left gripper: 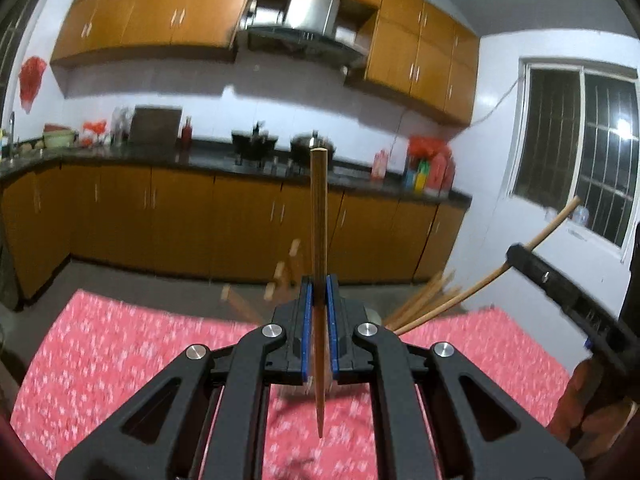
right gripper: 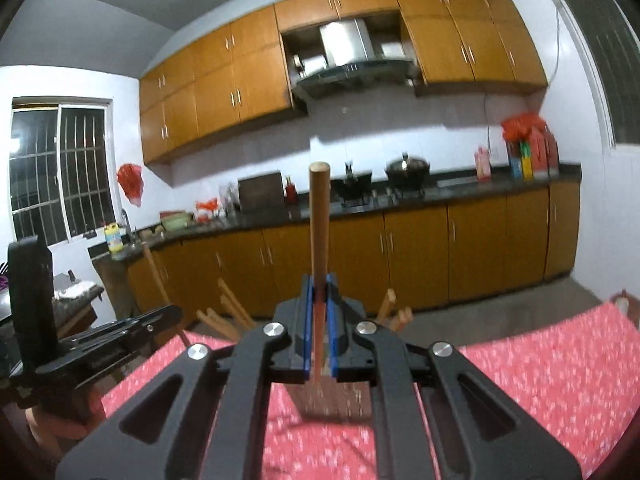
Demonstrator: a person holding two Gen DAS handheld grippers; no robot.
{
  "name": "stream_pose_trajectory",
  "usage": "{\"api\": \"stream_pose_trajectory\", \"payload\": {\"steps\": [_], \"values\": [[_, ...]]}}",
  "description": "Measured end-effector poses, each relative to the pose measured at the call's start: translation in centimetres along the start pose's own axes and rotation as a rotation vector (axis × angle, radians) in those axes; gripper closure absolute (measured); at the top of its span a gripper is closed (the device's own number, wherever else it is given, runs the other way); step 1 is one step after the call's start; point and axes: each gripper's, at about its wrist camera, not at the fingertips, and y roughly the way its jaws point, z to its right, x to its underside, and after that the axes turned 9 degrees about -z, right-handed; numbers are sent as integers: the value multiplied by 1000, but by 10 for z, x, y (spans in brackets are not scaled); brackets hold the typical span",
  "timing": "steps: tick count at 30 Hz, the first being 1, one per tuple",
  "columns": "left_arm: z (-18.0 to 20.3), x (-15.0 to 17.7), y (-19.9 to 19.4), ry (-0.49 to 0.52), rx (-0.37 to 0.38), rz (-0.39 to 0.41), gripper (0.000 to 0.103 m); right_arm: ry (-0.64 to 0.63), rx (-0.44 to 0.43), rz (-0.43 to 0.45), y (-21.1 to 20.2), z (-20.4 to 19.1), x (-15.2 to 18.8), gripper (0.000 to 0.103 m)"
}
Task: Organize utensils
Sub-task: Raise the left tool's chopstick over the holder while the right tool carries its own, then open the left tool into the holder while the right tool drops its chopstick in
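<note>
Now a wooden chopstick point(left gripper: 319, 216) is seen clamped in the left gripper point(left gripper: 319, 300), its blue pads point(left gripper: 307, 320) pressed nearly together on the shaft. The stick is held upright between them, its blunt end above the fingertips and its tapered tip hanging below the jaws. Likewise, the right gripper point(right gripper: 319, 300) is closed tight on a second chopstick point(right gripper: 319, 220), gripped by blue pads point(right gripper: 307, 320) in the same upright fashion, the rounded end standing clear above the fingers.

Just behind and to either side of the left jaws, a blurred spray of loose chopsticks point(left gripper: 428, 300) is glimpsed, fanned outward; what they stand in cannot be made out. The same bundle point(right gripper: 224, 312) is caught in the right view, splayed on both sides of the fingers.

To the right of the left gripper, the other tool is seen from the side with its stick poking up at a slant, and a hand point(left gripper: 592, 408) is wrapped around its grip. Left of the right gripper, the partner tool is seen edge-on.

Beneath both tools, a red patterned tablecloth point(left gripper: 120, 352) is spread. Well beyond the fingertips, orange kitchen cabinets point(left gripper: 160, 208) and a dark countertop point(left gripper: 208, 158) with pots are seen, along with a barred window point(left gripper: 576, 148).
</note>
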Motion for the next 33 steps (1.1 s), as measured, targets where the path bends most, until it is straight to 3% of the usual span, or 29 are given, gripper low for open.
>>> {"api": "stream_pose_trajectory", "payload": {"steps": [6, 13, 26, 29, 30, 31, 33], "values": [[9, -34, 5, -56, -16, 139, 96, -18, 41, -13, 25, 1, -14, 95], [7, -41, 20, -86, -81, 235, 96, -7, 62, -79, 57, 7, -7, 95], [8, -17, 73, -67, -81, 117, 95, -3, 62, -150, 85, 6, 5, 95], [8, -13, 80, -65, -68, 84, 95, 19, 58, -160, 87, 8, 8, 92], [8, -12, 80, -66, -66, 84, 95, 22, 57, -161, 87, 8, 8, 86], [7, -11, 79, -65, -60, 82, 94, 25, 59, -159, 86, 9, 9, 83], [6, -11, 76, -66, -62, 86, 76, 33, 64, -149, 83, 10, 11, 75]]}}
